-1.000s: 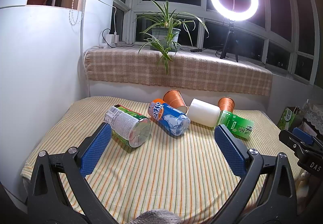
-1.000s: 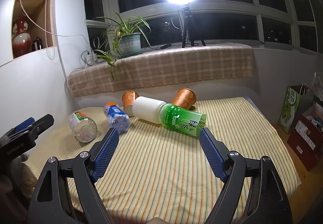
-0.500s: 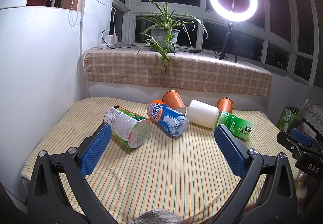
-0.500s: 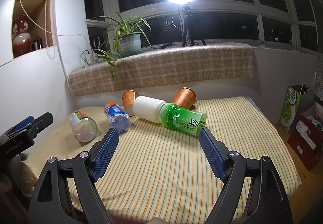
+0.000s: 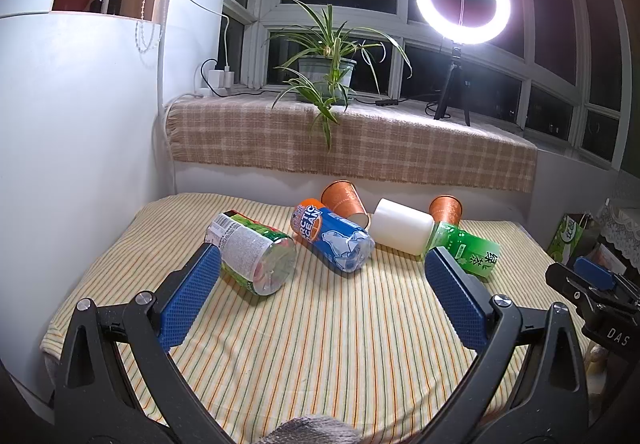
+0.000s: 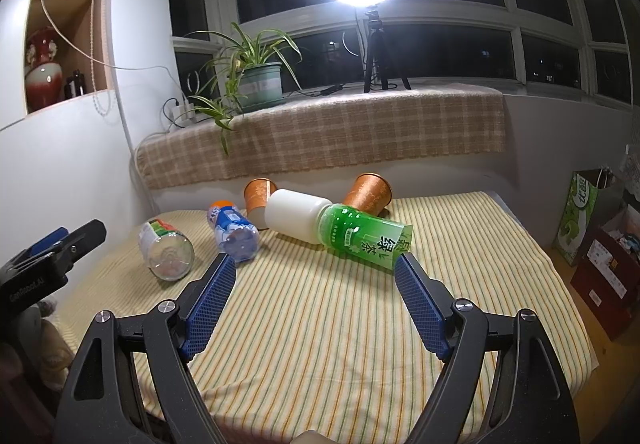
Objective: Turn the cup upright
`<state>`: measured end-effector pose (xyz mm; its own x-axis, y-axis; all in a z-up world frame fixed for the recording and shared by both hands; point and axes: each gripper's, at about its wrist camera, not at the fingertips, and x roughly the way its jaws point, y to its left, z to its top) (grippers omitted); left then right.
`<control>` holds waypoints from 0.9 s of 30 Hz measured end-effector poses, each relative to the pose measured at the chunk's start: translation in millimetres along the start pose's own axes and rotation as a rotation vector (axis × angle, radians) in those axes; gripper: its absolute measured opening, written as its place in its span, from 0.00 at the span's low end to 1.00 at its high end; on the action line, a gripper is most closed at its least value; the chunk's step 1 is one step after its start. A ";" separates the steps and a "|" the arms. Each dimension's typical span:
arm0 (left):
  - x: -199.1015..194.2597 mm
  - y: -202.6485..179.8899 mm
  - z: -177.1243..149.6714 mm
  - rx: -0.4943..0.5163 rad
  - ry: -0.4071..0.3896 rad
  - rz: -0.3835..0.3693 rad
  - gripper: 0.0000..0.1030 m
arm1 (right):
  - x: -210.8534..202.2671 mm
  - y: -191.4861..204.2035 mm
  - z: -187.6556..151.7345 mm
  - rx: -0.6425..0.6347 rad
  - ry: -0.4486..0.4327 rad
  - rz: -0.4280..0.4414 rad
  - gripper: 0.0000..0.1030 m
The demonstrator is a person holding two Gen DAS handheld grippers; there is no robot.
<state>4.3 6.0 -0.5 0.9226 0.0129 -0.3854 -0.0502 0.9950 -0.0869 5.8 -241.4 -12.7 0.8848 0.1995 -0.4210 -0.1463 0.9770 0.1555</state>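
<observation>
Left wrist view: two orange cups (image 5: 345, 200) lie toppled among bottles (image 5: 334, 240).

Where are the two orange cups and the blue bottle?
left cup (image 5: 343, 197), left wrist view, on its side wall
right cup (image 6: 367, 193), right wrist view, on its side wall
blue bottle (image 5: 334, 238), left wrist view, on its label

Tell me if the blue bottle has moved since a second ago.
No. In the left wrist view the blue bottle lies on its side against the left orange cup, between the same neighbors as before.
</observation>
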 end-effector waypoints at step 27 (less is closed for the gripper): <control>0.3 1.7 -0.4 -0.004 0.001 -0.003 1.00 | 3.5 -0.2 -0.6 -0.001 0.011 0.007 0.79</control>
<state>4.4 7.6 -1.1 0.9225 0.0098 -0.3860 -0.0490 0.9946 -0.0919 8.6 -240.8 -14.7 0.8792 0.2068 -0.4294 -0.1527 0.9757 0.1572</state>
